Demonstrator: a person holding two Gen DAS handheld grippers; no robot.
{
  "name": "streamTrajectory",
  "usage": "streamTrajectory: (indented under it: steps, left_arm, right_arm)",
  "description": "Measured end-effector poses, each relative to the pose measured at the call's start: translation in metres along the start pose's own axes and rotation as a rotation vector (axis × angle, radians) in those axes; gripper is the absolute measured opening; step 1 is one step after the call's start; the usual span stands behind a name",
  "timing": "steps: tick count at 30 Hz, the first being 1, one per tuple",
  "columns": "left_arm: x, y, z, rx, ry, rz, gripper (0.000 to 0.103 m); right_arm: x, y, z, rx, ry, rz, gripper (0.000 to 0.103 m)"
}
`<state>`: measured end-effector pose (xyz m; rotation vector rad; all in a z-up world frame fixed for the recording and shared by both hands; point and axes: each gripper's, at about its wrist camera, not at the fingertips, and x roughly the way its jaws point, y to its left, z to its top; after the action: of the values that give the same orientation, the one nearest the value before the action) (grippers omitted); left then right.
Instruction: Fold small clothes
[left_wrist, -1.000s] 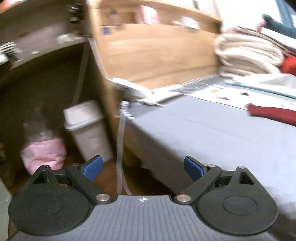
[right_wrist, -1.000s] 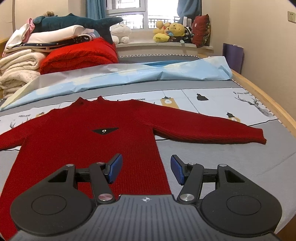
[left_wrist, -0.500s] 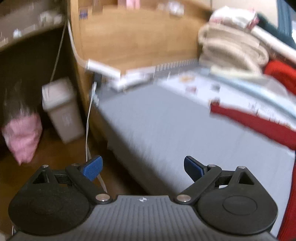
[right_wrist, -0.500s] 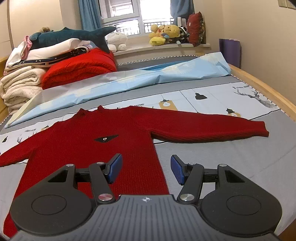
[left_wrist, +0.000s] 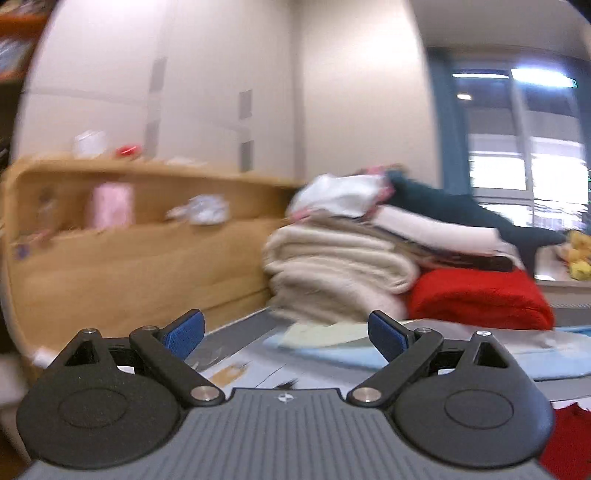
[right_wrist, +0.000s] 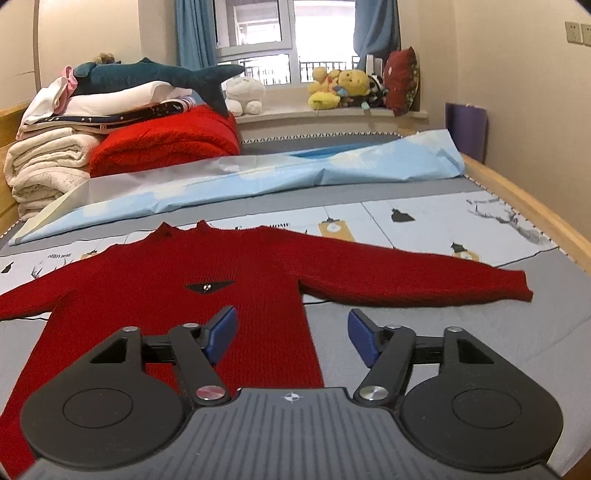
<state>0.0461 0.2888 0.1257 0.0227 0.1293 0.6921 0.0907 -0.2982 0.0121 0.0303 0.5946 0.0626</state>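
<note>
Sweater (right_wrist: 207, 280) flat beneath right tool (right_wrist: 291, 334)

The bed sheet (right_wrist: 424, 221) bears small printed "HOME" lettering near the sweater's (right_wrist: 229, 273) collar.

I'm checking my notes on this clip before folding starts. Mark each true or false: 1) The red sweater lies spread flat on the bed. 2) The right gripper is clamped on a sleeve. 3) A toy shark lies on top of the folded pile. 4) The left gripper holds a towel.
1) True: the red sweater lies flat on the bed, sleeves out.
2) False: the right gripper is open and holds nothing.
3) True: the toy shark tops the folded pile.
4) False: the left gripper is open and empty.
</note>
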Motion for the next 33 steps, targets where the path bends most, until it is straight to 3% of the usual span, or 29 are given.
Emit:
streamTrajectory:
  steps: [5,10,12,13,16,19,27,29,31,33]
  left_arm:
    - [0.052,-0.055,0.002,0.005,0.082,-0.104,0.097]
    - [0.096,-0.071,-0.073,-0.054,0.232,-0.196,0.097]
    - [0.125,-0.078,-0.099,-0.030,0.417,-0.195,0.090]
    - [0.134,-0.078,-0.105,-0.035,0.447,-0.208,0.087]
    - [0.151,-0.088,-0.109,-0.010,0.454,-0.198,0.087]
    - [0.165,-0.090,-0.111,-0.053,0.485,-0.206,0.087]
    - [0.151,-0.078,-0.123,-0.079,0.516,-0.172,0.084]
    - [0.156,-0.072,-0.130,-0.098,0.545,-0.173,0.072]
    - [0.162,-0.064,-0.137,-0.138,0.566,-0.182,0.034]
    - [0.171,-0.055,-0.146,-0.171,0.608,-0.176,0.010]
  right_arm:
    - [-0.009,0.005,0.000,-0.045,-0.055,0.006,0.073]
    - [-0.011,0.010,0.001,-0.083,-0.066,0.016,0.073]
    - [-0.011,0.009,0.002,-0.078,-0.063,0.020,0.073]
    - [-0.009,0.009,0.002,-0.074,-0.056,0.021,0.073]
    - [-0.003,0.009,0.004,-0.070,-0.036,0.026,0.073]
    - [0.007,0.010,0.007,-0.066,-0.014,0.010,0.073]
    - [0.028,0.021,0.019,-0.049,0.020,-0.072,0.073]
    - [0.036,0.031,0.029,-0.048,0.058,-0.072,0.073]
    - [0.046,0.046,0.048,-0.055,0.076,-0.015,0.073]
    - [0.053,0.066,0.070,-0.071,0.045,0.015,0.072]
